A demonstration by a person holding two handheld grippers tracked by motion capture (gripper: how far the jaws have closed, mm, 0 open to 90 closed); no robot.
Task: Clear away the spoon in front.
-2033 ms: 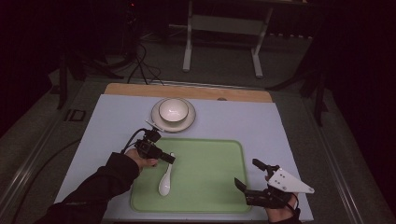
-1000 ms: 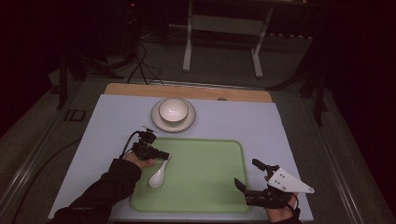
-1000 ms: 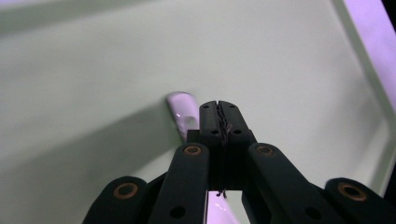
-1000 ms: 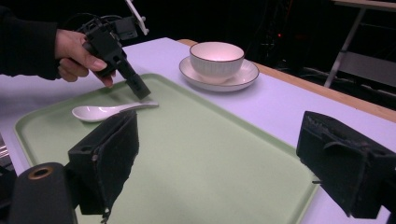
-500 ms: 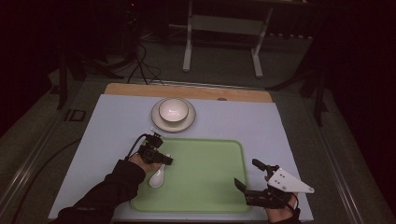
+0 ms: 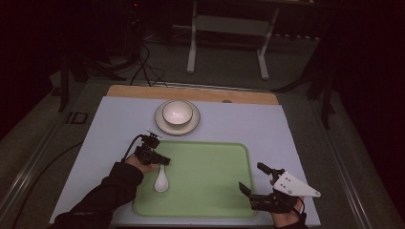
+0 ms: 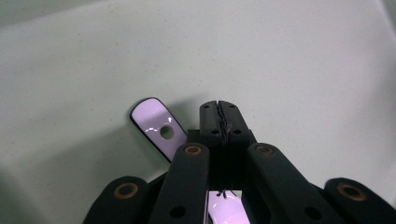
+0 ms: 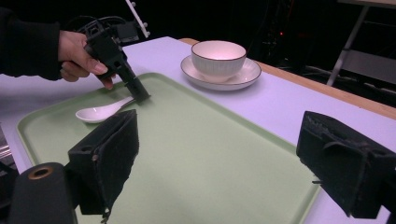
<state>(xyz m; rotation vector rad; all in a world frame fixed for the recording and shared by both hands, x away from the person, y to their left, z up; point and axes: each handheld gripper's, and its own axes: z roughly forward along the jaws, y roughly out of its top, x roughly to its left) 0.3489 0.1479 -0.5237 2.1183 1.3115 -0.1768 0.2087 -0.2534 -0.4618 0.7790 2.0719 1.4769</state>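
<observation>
One white spoon (image 6: 161, 181) on green tray (image 6: 210, 200), left side.
Left gripper (image 6: 165, 161) clenched beside handle, grasping nothing; right gripper (image 6: 252, 180) released; one bowl (image 6: 177, 112), one saucer (image 6: 165, 125) far.

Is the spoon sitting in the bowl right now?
No, the spoon lies on the green tray by the left tongs, apart from the bowl.

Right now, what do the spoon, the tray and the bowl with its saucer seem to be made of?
Spoon: glazed white ceramic, most likely; it is glossy with bright glints.
Tray: probably moulded plastic, pale green and matt, with a rounded raised rim.
Bowl: looks like glazed ceramic, white with fine ribs and a dark rim line.
Saucer: appears the same ware, glossy with a matching dark edge.
</observation>
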